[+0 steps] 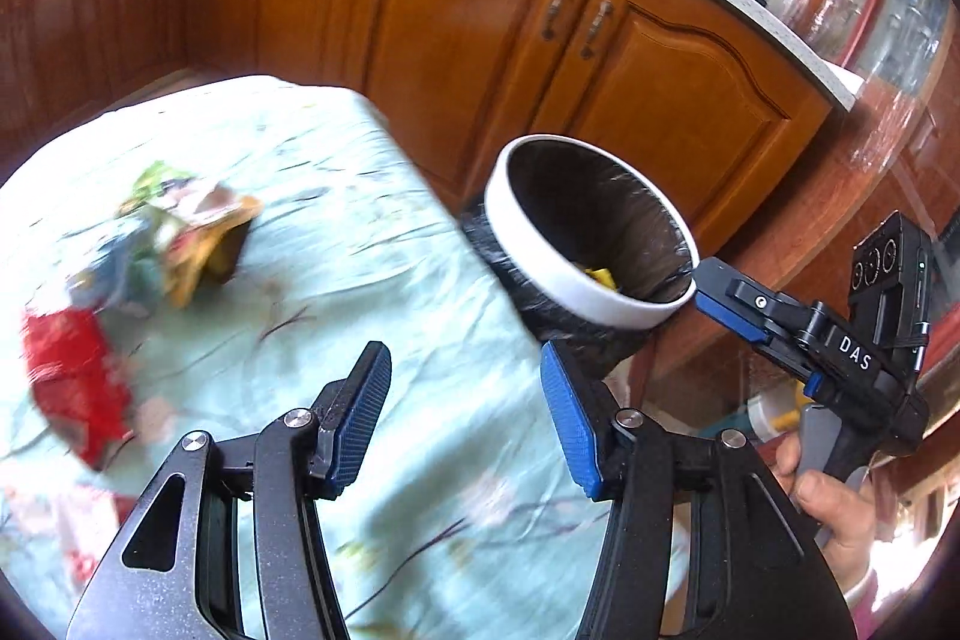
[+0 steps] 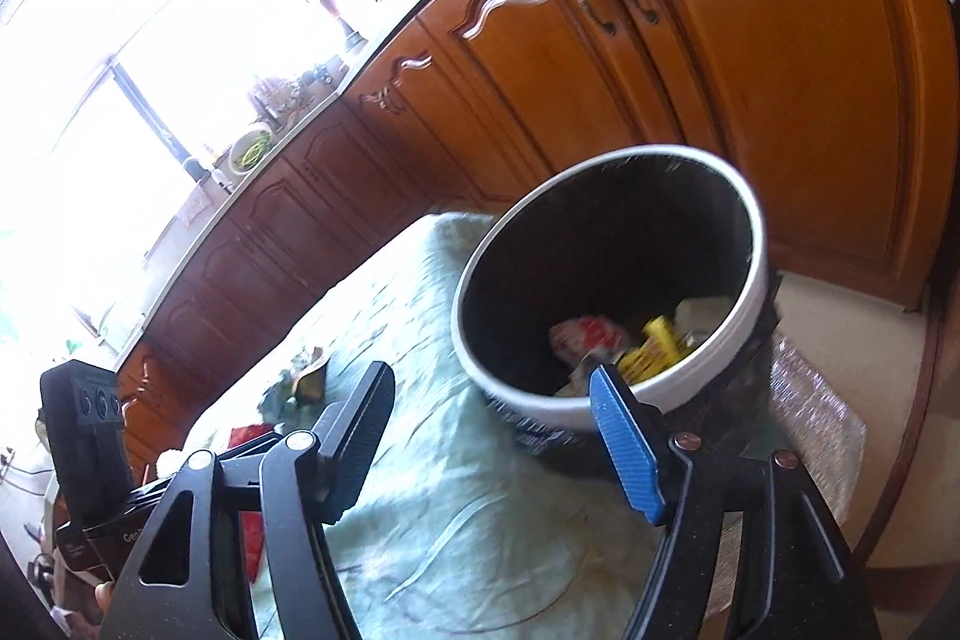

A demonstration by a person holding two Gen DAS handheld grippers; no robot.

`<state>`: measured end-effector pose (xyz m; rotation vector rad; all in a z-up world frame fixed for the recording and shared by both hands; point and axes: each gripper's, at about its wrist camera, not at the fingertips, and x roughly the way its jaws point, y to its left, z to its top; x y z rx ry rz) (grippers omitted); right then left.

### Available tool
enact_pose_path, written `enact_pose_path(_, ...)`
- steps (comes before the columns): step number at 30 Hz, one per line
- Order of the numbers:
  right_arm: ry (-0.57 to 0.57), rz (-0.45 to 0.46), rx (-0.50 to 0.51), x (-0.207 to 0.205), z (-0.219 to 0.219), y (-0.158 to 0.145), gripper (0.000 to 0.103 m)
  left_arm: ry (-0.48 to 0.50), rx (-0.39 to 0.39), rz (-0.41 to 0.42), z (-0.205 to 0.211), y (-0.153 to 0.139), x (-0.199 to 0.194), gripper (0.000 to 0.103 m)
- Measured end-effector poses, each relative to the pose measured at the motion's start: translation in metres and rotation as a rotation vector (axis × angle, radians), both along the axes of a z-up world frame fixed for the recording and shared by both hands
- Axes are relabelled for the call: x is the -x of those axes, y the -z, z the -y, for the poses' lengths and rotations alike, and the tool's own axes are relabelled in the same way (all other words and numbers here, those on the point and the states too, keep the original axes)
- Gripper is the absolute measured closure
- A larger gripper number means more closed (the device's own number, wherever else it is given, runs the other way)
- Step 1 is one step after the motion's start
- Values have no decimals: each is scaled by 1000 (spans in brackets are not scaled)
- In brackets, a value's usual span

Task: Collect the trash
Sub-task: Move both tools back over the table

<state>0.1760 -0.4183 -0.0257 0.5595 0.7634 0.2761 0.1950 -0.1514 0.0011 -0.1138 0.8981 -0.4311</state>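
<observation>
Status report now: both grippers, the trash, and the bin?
Left gripper open, empty. Right gripper open, empty. Wrappers and red bag on the table; some trash in bin. Nothing in the way.

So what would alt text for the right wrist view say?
An open, empty right gripper points at a white-rimmed trash bin holding wrappers, beside a table with a pale green cloth. Wooden cabinets stand behind.
</observation>
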Motion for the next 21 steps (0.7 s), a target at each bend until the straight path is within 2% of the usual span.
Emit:
enact_pose_path(8, -106, -19, -5, 12, -54, 5, 32, -99, -46, 9, -68, 4, 40, 50)
enact_pose_path(15, -196, -38, 4, 19, -101, 11, 32, -201, -89, 4, -122, 13, 67, 44)
enact_pose_path(17, -221, -43, 6, 19, -113, 13, 32, -219, -102, -1, -132, 18, 73, 41)
enact_pose_path(19, -245, -45, 10, 20, -126, 13, 32, -232, -115, -18, -138, 23, 74, 27)
enact_pose_path(21, -270, -45, 16, 17, -139, 12, 32, -238, -134, -47, -141, 31, 73, 21)
